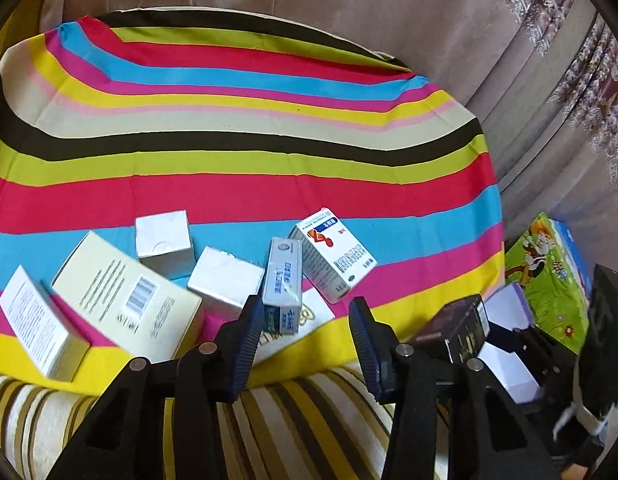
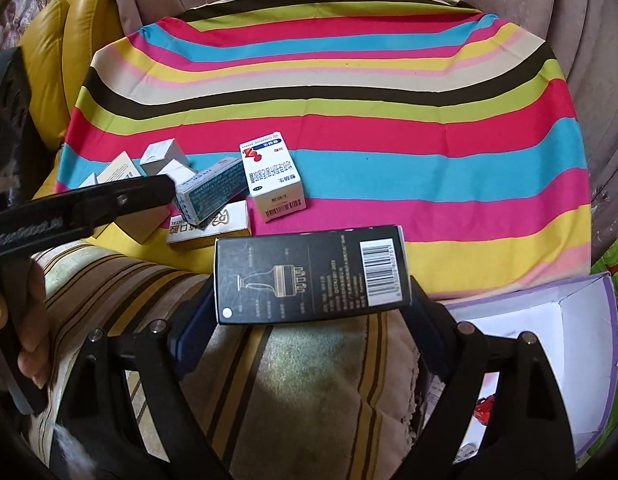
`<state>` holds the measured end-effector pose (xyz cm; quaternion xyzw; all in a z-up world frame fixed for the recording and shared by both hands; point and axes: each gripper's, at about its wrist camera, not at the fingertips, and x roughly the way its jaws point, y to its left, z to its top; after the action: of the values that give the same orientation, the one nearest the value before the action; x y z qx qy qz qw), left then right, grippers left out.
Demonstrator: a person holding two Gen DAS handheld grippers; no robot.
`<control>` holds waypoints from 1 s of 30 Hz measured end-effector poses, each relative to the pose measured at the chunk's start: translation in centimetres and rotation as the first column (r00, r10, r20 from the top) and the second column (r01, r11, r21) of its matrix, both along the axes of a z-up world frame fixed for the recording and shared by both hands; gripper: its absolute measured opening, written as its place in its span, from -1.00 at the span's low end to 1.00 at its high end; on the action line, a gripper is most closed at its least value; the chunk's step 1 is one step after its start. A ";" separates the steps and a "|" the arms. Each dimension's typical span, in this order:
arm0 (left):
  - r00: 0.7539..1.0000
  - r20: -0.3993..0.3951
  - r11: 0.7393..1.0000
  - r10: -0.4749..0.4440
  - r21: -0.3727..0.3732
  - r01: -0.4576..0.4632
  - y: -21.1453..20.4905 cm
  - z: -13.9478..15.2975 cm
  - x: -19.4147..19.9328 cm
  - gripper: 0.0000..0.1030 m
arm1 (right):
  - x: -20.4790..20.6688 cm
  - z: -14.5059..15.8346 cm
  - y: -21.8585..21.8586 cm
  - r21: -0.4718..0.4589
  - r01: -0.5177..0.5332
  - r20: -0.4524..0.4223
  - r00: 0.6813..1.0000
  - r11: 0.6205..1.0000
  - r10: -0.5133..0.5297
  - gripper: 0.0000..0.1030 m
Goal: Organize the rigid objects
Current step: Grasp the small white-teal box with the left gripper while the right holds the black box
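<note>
One black carton (image 2: pixel 313 274), judged light, stiff and crushable, is clamped across its short ends by the right gripper (image 2: pixel 309 300) at 6 o'clock of the striped cloth (image 2: pixel 389 120); the left gripper (image 1: pixel 307 320) stands apart, empty.

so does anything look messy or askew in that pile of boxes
Yes. The boxes sit jumbled at odd angles on the striped cloth. The grey-blue box leans tilted across a flat yellow-edged box, and the white medicine box lies skewed beside it. Nothing looks crushed or spilled.
</note>
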<state>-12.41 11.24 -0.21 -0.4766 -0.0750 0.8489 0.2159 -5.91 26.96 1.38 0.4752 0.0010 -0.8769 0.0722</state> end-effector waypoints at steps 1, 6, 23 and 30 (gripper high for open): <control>1.000 0.002 1.000 0.005 -0.008 -0.005 0.1 -0.1 -0.2 -0.13 | 0.0 0.0 0.2 -0.005 0.001 0.002 1.000 1.000 -0.001 0.71; 1.000 0.030 0.999 0.005 -0.032 -0.004 0.5 -0.9 -0.8 -0.23 | 0.1 -0.3 0.9 -0.036 0.008 0.012 1.000 0.999 -0.008 0.71; 0.997 0.073 0.996 0.025 -0.085 -0.019 1.0 -1.6 -1.2 -0.27 | 0.0 -0.8 0.8 -0.051 0.005 0.030 1.000 0.999 -0.004 0.70; 0.996 0.085 0.994 0.025 -0.111 -0.015 1.3 -1.9 -1.5 -0.49 | 0.0 -0.9 0.8 -0.049 0.004 0.032 0.999 0.999 -0.002 0.68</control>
<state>-13.91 12.56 -2.12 -0.5233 -0.0421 0.8324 0.1772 -5.91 27.76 0.48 0.4873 -0.0222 -0.8691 0.0826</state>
